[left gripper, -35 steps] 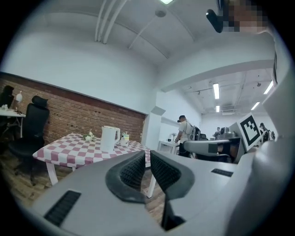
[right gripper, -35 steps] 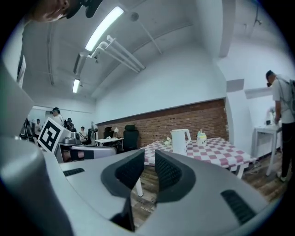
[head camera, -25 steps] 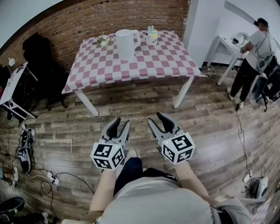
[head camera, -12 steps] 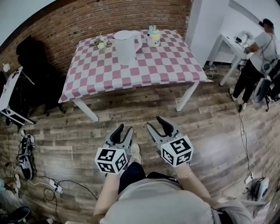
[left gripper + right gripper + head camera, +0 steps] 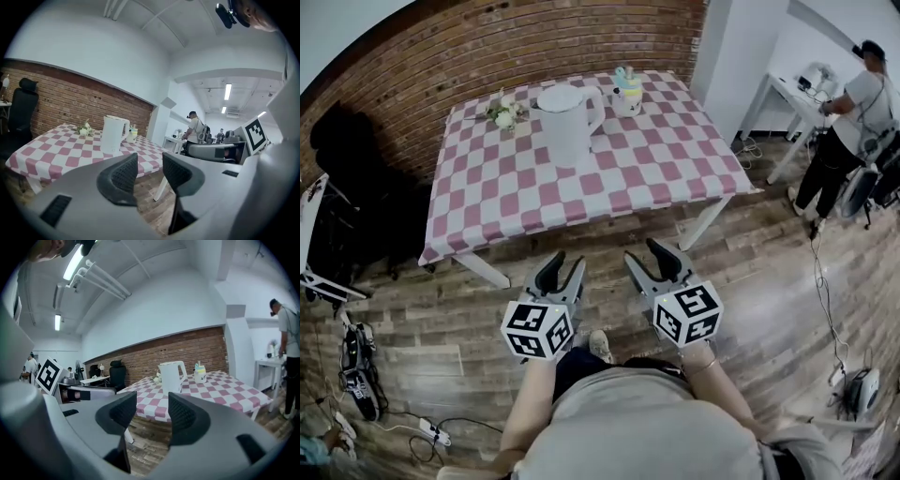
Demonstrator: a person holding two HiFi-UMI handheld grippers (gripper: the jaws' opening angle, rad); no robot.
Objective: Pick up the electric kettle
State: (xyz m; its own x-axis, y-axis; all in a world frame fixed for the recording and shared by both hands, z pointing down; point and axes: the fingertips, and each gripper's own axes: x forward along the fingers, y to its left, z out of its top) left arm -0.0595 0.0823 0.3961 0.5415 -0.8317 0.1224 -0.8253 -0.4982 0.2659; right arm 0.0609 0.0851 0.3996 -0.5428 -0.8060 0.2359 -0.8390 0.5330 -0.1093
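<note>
Both grippers are travelling toward the table (image 5: pixel 628 178) as the person walks up to it. In the head view its near edge is now sitting much closer to the jaws than it was a second ago. The right gripper (image 5: pixel 649 262) is spreading its jaws as it goes, and they are getting close to wide with nothing between them but wood floor (image 5: pixel 750 281) and the table beyond. The left gripper (image 5: pixel 562 274) is holding a narrower gap, jaws apart and also empty.

The kettle (image 5: pixel 567 122) is standing upright and untouched toward the far edge of the table, about midway along it. A small bunch of flowers (image 5: pixel 503 110) is lying near it on the far left, and a cup (image 5: pixel 625 92) is standing toward the far right corner. Both gripper views are looking straight at the kettle over their jaws.

To my eye this is still the approach. The widening right jaws suggest that hand is getting ready to take the kettle, but it is still well apart from them, across most of the tabletop.
</note>
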